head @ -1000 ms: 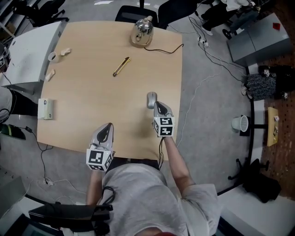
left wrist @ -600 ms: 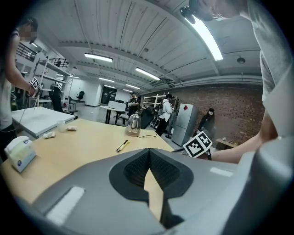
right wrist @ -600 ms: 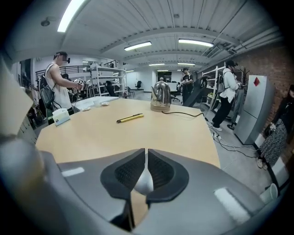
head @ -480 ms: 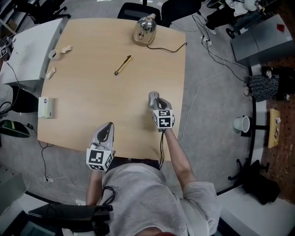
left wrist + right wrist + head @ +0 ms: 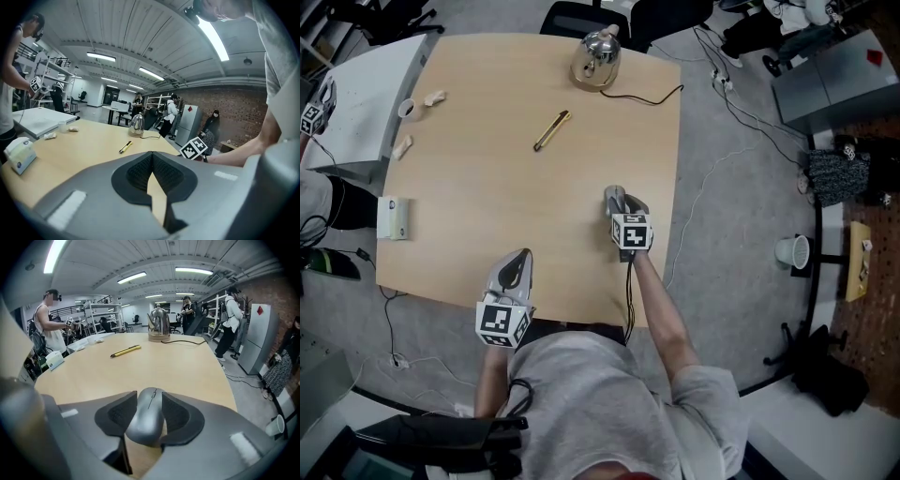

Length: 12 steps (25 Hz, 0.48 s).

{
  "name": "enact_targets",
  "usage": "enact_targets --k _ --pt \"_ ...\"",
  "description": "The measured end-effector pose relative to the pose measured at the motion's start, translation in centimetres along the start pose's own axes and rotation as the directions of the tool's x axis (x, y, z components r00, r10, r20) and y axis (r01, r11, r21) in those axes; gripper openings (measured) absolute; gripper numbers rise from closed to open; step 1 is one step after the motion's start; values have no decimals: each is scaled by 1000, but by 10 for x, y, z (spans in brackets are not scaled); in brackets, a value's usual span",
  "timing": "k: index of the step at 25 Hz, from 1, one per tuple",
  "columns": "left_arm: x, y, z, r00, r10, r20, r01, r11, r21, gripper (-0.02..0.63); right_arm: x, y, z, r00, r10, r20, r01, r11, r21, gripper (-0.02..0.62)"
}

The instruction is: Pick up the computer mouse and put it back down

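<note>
The left gripper (image 5: 517, 255) hung at the near edge of the surface (image 5: 487, 187), fingers clenched on nothing. To its right, the right gripper (image 5: 622, 206) had just been opening its fingers, now released beside the computer mouse (image 5: 148, 420), which lay on the surface between them. The mouse was probably light, rigid and smooth-shelled, and best taken across its flanks at mid-body.

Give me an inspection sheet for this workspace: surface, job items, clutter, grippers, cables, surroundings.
Surface: wooden table, level.
Job's things: computer mouse lying on the table near its right edge.
Clutter: kettle, yellow stick-shaped tool, white box, small cup.
Grippers: left gripper shut, empty; right gripper jaws have just been opening, mouse between them.
Cables: kettle cord on the table; floor cables.
Surroundings: white table at left, carpeted floor, people standing beyond.
</note>
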State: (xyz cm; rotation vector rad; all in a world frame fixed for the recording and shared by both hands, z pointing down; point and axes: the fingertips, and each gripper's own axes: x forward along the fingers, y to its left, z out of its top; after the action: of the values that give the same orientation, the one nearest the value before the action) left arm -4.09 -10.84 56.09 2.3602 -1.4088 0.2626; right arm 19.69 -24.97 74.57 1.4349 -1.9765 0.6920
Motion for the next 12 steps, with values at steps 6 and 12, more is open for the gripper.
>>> enact_targets --k 6,12 --pt "1 2 -1 1000 7 -6 -7 1000 -2 20 10 -1 -4 1000 -9 -28 10 1000 4 235" --pt "1 5 -5 1000 16 -14 -16 1000 -7 20 19 -3 -12 999 3 -55 -1 999 36 311"
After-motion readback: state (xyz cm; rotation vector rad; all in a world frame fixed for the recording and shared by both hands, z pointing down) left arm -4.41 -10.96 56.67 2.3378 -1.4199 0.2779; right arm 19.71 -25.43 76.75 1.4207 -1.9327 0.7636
